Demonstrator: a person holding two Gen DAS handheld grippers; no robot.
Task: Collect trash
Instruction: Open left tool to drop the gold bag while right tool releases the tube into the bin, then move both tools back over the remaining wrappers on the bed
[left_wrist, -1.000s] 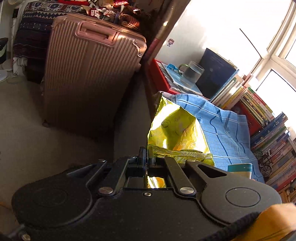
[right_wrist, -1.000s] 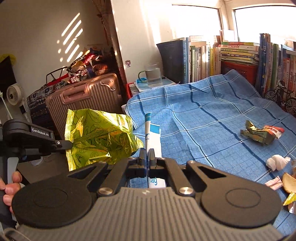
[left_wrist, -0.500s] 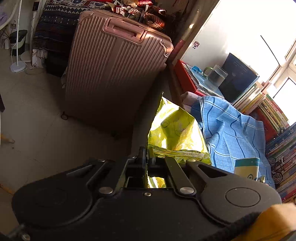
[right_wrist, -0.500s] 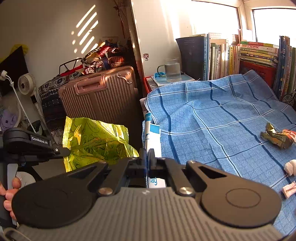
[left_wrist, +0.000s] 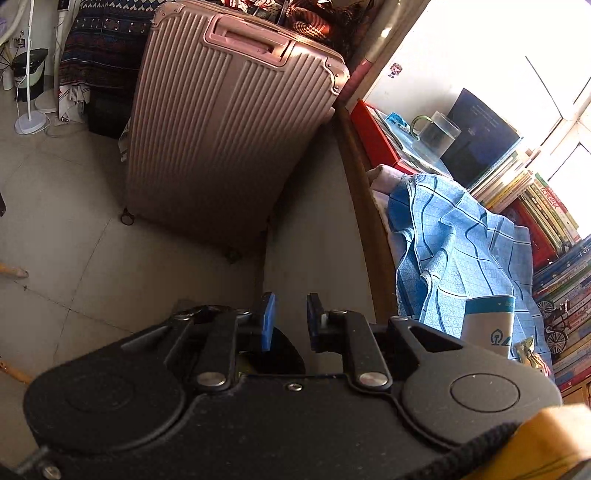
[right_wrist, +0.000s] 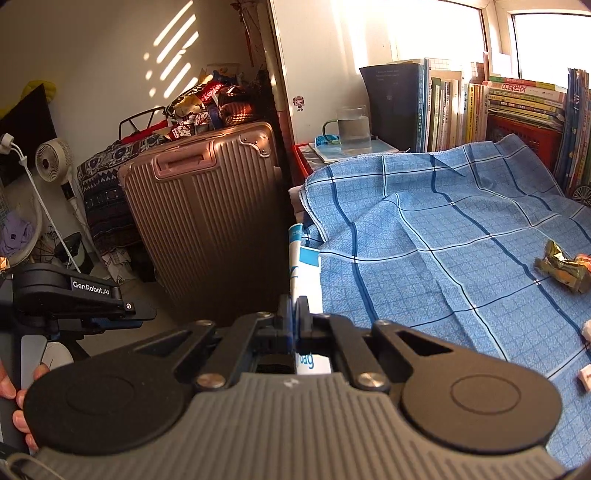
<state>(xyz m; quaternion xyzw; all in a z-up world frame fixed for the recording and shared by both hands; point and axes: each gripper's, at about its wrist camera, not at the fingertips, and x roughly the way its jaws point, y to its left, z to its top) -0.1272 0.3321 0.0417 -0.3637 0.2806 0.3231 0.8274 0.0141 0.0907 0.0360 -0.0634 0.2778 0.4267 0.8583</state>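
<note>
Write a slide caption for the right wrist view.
Right tongs shut on a white-blue bag beside the blue cloth; a wrapper lies there.

My tabletop under a blue checked cloth (right_wrist: 461, 251), crumpled gold wrapper (right_wrist: 561, 267) on it, books (right_wrist: 517, 107) behind the wrapper

1. Rose-gold ribbed suitcase (right_wrist: 207, 218) stands upright on the tiled floor (left_wrist: 74, 258), left of centre in the right wrist view.
2. Patterned textiles and clutter (right_wrist: 207, 99) piled behind it.
3. Small white fan (right_wrist: 51, 158) at the left edge, cord hanging.
4. Glass mug (right_wrist: 352, 129) of clear liquid, upper centre, resting on a booklet.
5. Row of books (right_wrist: 480, 107) upright along the window, upper right.
6. Blue checked cloth (right_wrist: 443, 229) fills the right half, rumpled.
</note>
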